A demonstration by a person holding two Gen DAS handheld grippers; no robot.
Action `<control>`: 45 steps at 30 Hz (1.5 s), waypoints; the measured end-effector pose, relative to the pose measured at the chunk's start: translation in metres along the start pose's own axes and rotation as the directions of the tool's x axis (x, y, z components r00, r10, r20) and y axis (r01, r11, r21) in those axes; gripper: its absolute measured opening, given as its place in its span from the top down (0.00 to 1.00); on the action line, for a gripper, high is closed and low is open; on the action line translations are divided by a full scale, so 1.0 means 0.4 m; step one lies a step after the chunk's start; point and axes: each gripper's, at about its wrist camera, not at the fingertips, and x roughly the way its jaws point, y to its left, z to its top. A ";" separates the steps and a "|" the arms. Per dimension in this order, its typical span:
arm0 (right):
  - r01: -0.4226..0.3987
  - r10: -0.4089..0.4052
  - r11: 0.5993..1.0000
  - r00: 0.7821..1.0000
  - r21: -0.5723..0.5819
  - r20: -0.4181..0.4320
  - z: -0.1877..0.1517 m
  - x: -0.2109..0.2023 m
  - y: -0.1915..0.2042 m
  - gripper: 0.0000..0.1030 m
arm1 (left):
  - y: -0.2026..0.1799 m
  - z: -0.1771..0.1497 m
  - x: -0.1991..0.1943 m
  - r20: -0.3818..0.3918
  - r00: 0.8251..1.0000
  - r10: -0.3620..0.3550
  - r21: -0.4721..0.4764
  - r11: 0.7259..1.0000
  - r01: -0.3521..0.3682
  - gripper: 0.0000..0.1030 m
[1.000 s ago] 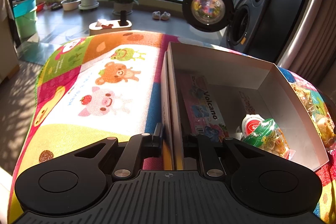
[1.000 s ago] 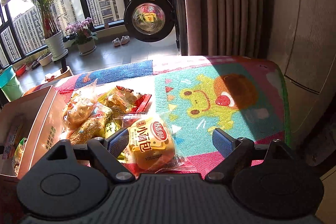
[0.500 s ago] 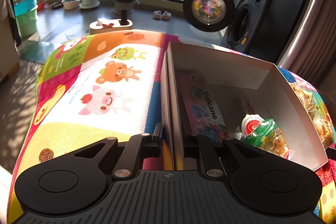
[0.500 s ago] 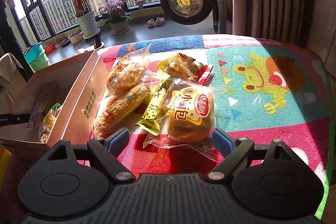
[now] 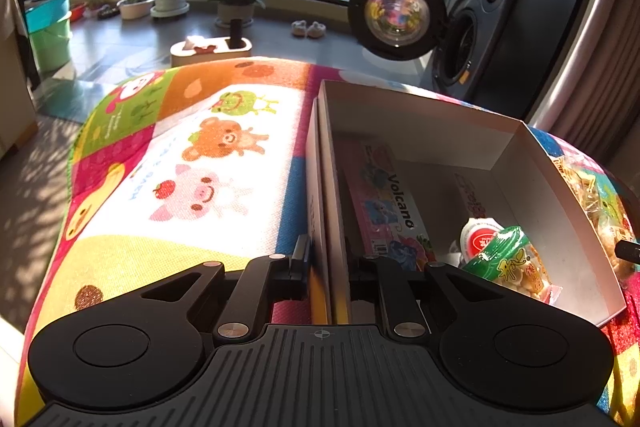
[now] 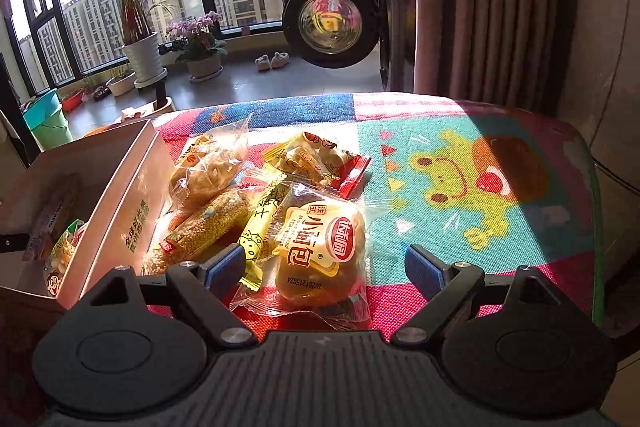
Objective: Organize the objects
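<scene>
Since a second ago the right tongs (image 6: 325, 263) have swung left over the snack heap, so the bun packet (image 6: 316, 255) now lies between their wide-apart pads, untouched; the left tongs (image 5: 329, 259) have not stirred. Left to right: those left tongs sit clamped on the near wall of the cardboard box (image 5: 420, 115), steadying it, with a few snacks already inside; beside the box lie the grain bar (image 6: 208, 227), the yellow stick (image 6: 262, 215) and the bun. The bun looks light, soft and squashy in slick crinkly film — best pinched gently across its middle. The printed mat (image 6: 460, 187) on the tabletop is bright with sun; beyond it are tiled floor, potted plants and an open washing machine (image 6: 332, 23).
</scene>
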 end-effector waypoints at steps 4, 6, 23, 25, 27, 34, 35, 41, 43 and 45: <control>-0.006 0.006 1.000 1.000 0.025 -0.015 0.021 0.040 0.008 0.15 | 0.000 0.000 0.001 0.003 1.000 -0.001 -0.005 1.000 0.001 0.85; -0.004 0.005 1.000 1.000 0.023 -0.026 0.028 0.055 0.016 0.15 | 0.000 -0.001 0.002 0.005 1.000 -0.002 -0.005 1.000 0.002 0.85; -0.035 0.028 0.997 0.995 -0.071 -0.097 -0.049 -0.133 0.042 0.51 | -0.002 0.000 0.002 0.008 1.000 -0.002 -0.013 1.000 0.002 0.85; -0.083 0.072 0.992 0.990 -0.092 -0.120 -0.064 -0.168 0.062 0.51 | -0.002 -0.001 0.002 0.008 1.000 -0.003 -0.015 1.000 0.004 0.85; -0.135 0.117 0.983 0.984 -0.126 -0.138 -0.077 -0.196 0.094 0.51 | -0.002 -0.001 0.002 0.008 1.000 -0.003 -0.015 1.000 0.004 0.85; -0.305 0.299 0.929 0.952 -0.207 -0.063 -0.041 -0.280 0.215 0.51 | -0.004 -0.003 0.001 0.011 1.000 -0.004 -0.017 1.000 0.004 0.85; -0.323 0.320 0.922 0.946 -0.213 -0.046 -0.028 -0.285 0.228 0.51 | -0.004 -0.004 0.001 0.012 1.000 -0.004 -0.018 1.000 0.005 0.85; -0.353 0.368 0.910 0.929 -0.217 0.031 0.068 -0.236 0.309 0.51 | -0.001 -0.005 0.000 0.012 1.000 -0.011 -0.023 1.000 0.011 0.85; -0.354 0.367 0.912 0.930 -0.209 0.029 0.091 -0.195 0.333 0.51 | -0.001 -0.005 0.000 0.012 1.000 -0.012 -0.023 1.000 0.012 0.84; -0.342 0.353 0.918 0.935 -0.199 0.021 0.106 -0.154 0.353 0.51 | 0.000 -0.005 0.000 0.012 1.000 -0.015 -0.024 1.000 0.016 0.84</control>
